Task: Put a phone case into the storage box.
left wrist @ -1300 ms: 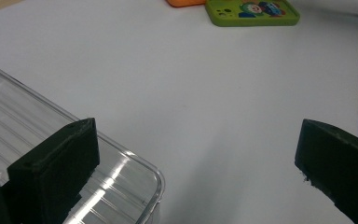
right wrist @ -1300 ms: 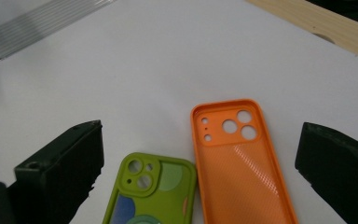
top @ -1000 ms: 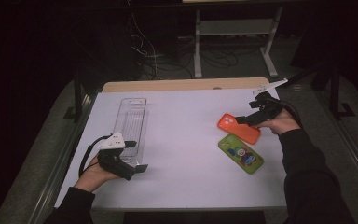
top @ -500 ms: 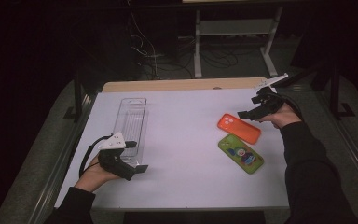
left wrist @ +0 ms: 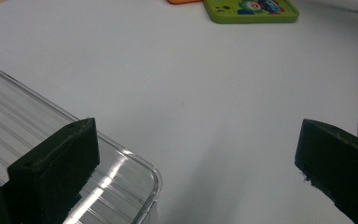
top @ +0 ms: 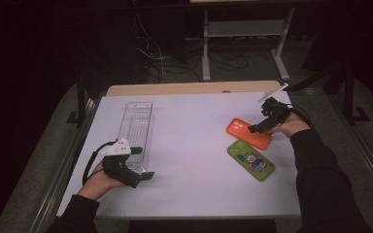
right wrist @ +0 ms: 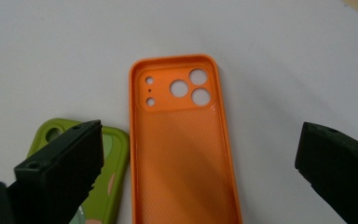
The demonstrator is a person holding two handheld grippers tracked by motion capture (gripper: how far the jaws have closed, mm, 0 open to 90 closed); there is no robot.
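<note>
No text, brand, number or sign can be read anywhere; the green case (top: 250, 159) bears a cartoon picture, but no legible lettering on it.

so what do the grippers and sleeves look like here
Both are black handheld tools. The left gripper carries a pale grey three-cornered plate and trails a looping black cable. The right gripper has a similar plate. Their jaws are blocky matte black. The person wears dark long sleeves.
</note>
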